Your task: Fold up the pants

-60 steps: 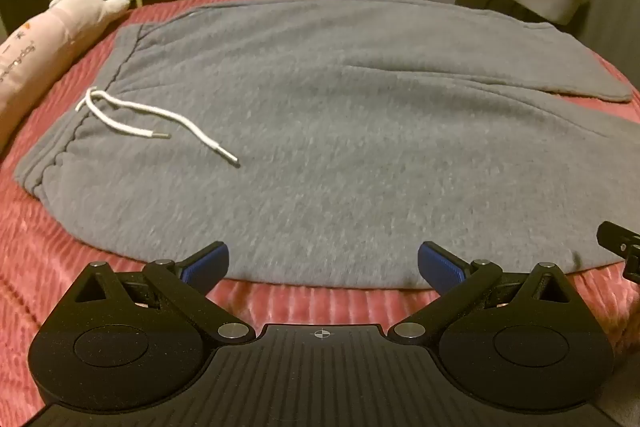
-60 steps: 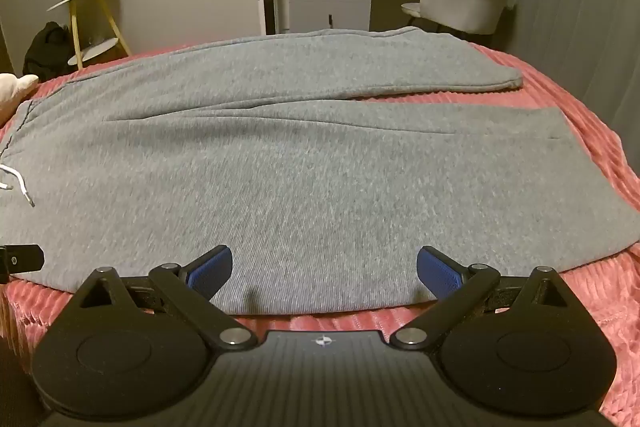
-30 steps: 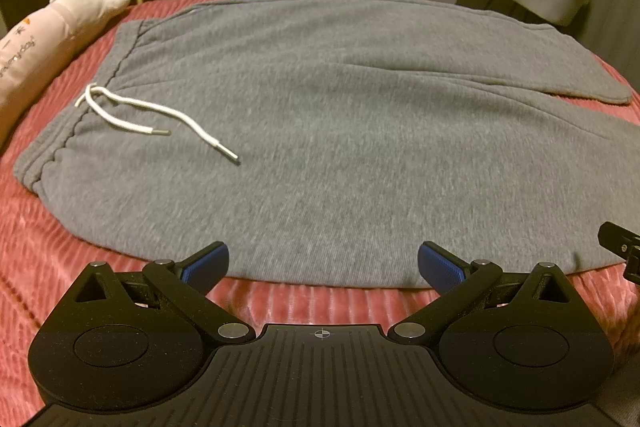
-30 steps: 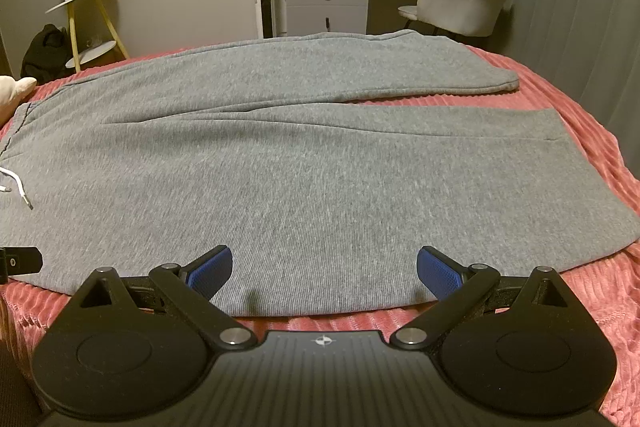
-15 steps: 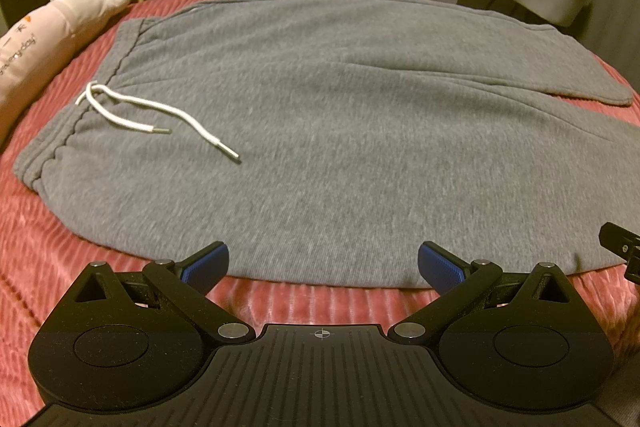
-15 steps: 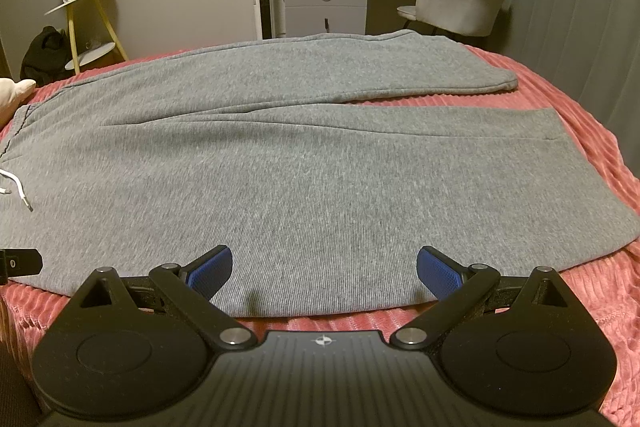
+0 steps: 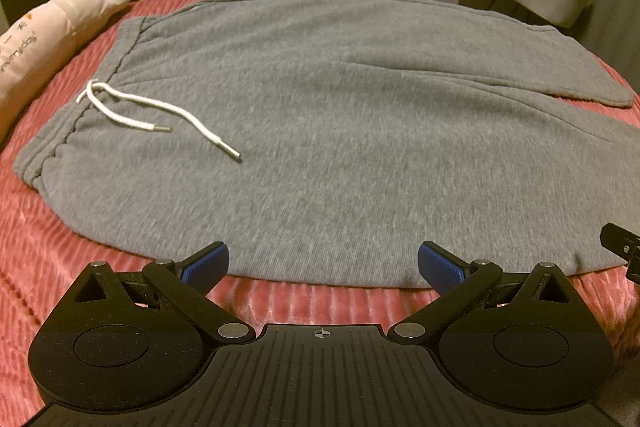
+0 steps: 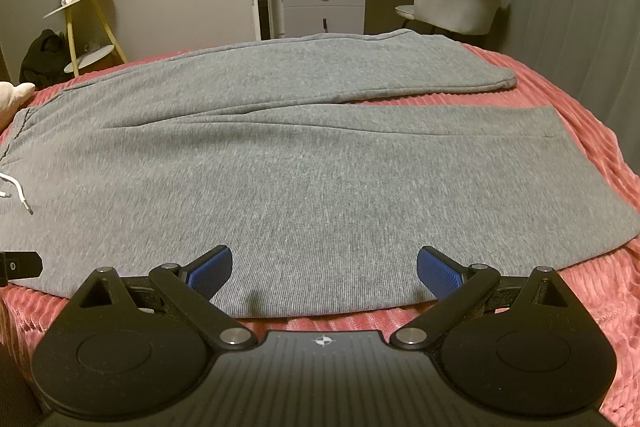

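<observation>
Grey sweatpants (image 7: 340, 131) lie flat across a red ribbed bedspread (image 7: 52, 251), waistband to the left, both legs running right. A white drawstring (image 7: 132, 107) lies loose on the front near the waistband. My left gripper (image 7: 323, 265) is open and empty, hovering just short of the pants' near edge below the hip. My right gripper (image 8: 324, 269) is open and empty, its blue fingertips (image 8: 210, 269) over the near edge of the nearer leg (image 8: 360, 195). The farther leg (image 8: 320, 71) lies behind it.
A pink plush pillow (image 7: 44, 35) lies left of the waistband. Beyond the bed stand a yellow side table (image 8: 88, 27), a grey cabinet (image 8: 324, 7), a padded chair (image 8: 456, 3) and a dressing table. A curtain (image 8: 568, 7) hangs at the right.
Both grippers have barely moved; the views shift only slightly. The pants lie as before, and both grippers stay open.
</observation>
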